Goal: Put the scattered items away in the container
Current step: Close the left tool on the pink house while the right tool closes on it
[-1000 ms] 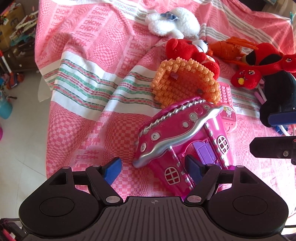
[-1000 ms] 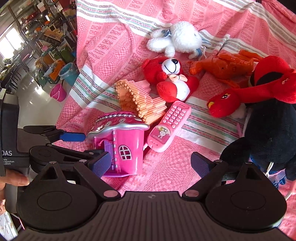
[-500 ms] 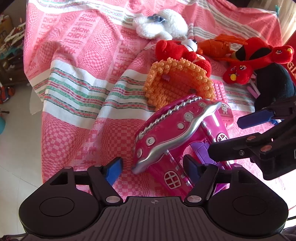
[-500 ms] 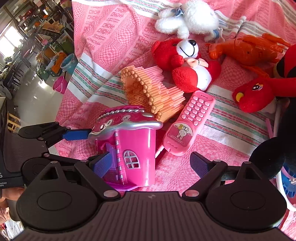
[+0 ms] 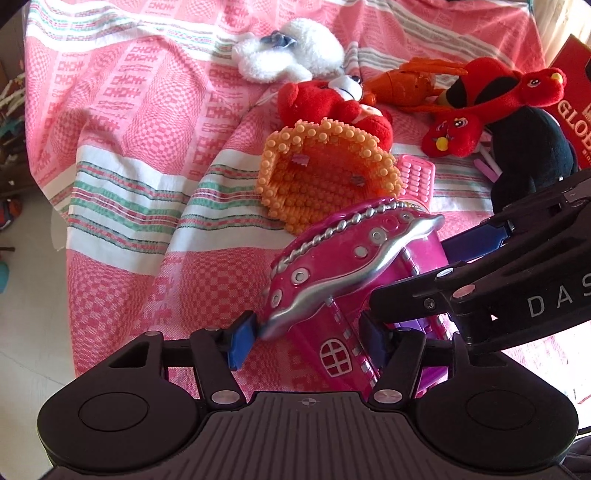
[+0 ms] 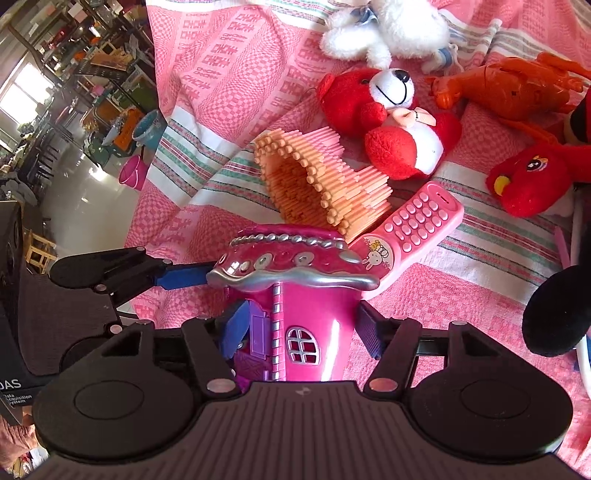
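A pink toy house [image 5: 354,295] with a silver-trimmed roof stands on the pink checked cloth [image 5: 122,122]. Both grippers straddle it and their jaws are closing. My left gripper [image 5: 308,338] has one blue pad against the roof's edge and the other against the wall. My right gripper [image 6: 301,330] has its pads against the house [image 6: 314,317] at the purple door and the opposite wall. Each gripper also shows in the other's view, reaching in from the side. Just behind the house an orange peg basket [image 6: 314,184] lies on its side.
A pink toy phone [image 6: 410,225], red bear [image 6: 388,122], white plush [image 6: 388,29], orange lobster [image 6: 509,85], red bird plush [image 6: 528,181] and black plush [image 6: 554,310] lie behind and to the right. The cloth drops off to the floor [image 5: 26,295] on the left.
Both grippers' jaws have narrowed onto the pink house. The right gripper has come in lower and closer around it, and the house now fills the gap between each pair of pads.
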### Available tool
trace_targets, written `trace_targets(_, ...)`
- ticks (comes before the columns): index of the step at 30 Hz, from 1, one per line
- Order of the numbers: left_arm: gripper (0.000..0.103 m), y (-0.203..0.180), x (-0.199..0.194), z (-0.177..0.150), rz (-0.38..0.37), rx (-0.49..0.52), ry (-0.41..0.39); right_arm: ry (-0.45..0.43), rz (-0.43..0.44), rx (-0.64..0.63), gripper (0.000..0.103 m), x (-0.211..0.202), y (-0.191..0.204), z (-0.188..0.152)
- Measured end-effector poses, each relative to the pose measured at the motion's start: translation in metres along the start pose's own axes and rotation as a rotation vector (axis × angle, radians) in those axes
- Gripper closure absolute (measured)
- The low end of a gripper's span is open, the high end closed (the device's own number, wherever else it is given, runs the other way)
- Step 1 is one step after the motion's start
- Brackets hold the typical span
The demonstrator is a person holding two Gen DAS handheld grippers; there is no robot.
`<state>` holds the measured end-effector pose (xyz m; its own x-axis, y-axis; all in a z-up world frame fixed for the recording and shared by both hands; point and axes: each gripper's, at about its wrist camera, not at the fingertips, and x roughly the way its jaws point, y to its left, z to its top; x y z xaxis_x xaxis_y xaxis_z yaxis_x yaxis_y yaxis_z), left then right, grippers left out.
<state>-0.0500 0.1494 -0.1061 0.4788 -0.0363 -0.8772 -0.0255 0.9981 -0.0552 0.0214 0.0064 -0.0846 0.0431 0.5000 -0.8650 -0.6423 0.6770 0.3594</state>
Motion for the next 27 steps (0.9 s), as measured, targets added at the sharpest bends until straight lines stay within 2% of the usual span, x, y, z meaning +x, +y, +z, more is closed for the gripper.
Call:
trace_targets(6,0.040,-0.017,-0.003,0.008,-0.045,0.004,0.007,-0.028,-0.027,0.036,0.035,-0.018,-0.013,-0.008)
trace_targets(16,0.040,-0.052,0.002,0.017,-0.066,0.094,-0.003,-0.062,-0.072,0.141,0.032,-0.037,-0.041,-0.030)
trace_targets(25,0.040,-0.058,0.004,0.015,-0.048,0.121,0.005,-0.072,-0.049,0.181,0.032,-0.038,-0.047,-0.042)
trace_targets(26,0.033,-0.058,0.004,0.015,-0.051,0.117,0.006,-0.073,-0.042,0.186,0.032,-0.037,-0.047,-0.042)
trace_targets(27,0.034,-0.057,0.003,0.016,-0.057,0.112,0.009,-0.074,-0.031,0.193,0.033,-0.037,-0.048,-0.042)
